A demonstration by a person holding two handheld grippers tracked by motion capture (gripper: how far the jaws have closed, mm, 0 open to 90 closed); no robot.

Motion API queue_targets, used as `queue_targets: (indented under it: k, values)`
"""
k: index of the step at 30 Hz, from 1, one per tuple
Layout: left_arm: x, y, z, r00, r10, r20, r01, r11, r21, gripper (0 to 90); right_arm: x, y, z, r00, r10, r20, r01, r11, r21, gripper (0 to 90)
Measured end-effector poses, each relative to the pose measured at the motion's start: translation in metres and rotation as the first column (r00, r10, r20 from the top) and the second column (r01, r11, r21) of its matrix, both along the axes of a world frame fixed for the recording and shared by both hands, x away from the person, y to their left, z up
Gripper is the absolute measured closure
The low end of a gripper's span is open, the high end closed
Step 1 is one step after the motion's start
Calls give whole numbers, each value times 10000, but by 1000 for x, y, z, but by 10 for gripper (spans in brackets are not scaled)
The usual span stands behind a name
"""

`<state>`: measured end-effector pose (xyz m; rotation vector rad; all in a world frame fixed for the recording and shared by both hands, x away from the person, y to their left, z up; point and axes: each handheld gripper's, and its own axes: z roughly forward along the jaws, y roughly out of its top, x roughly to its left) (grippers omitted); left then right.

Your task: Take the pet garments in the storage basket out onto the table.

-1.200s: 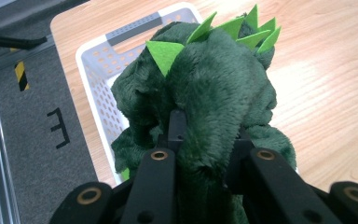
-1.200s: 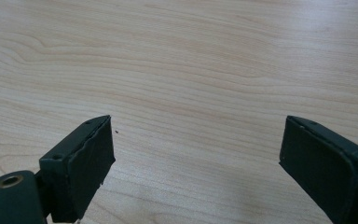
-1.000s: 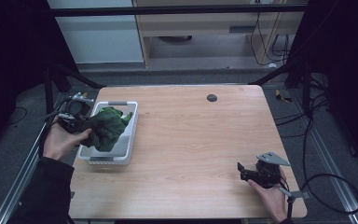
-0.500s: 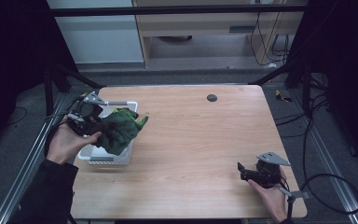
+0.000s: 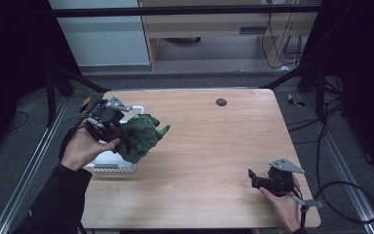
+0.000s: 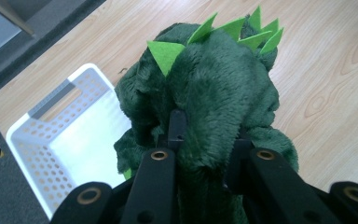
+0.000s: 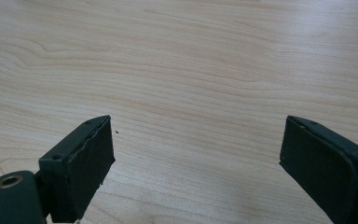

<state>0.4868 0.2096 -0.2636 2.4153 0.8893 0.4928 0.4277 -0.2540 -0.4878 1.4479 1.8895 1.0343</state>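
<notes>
Left tool (image 5: pixel 118 132) clamps green plush dinosaur (image 5: pixel 139 136) above white basket (image 5: pixel 108 163); left gripper view reveals lime spikes (image 6: pixel 235 30). Right tool (image 7: pixel 196 158) open over bare counter (image 5: pixel 214 146).

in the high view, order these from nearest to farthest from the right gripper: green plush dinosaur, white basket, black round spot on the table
From the right gripper, at the table's near right corner:
1. black round spot, far side, near the middle
2. green plush dinosaur, left, clamped in the left gripper
3. white basket, at the left edge beyond the dinosaur
</notes>
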Motion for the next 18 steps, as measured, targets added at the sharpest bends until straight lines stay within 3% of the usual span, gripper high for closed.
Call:
queue_targets:
  k: [10,18]
  values:
    - [1,-27,-1,9974,-709,-123,712,9972,249,779,0,0,0,10000,-9,24,9,10000,4,98]
    - [9,-47,-11,9916,-1236,-371,1251,9913,402,779,-1,-2,1,9999,-72,98,71,9999,102,97]
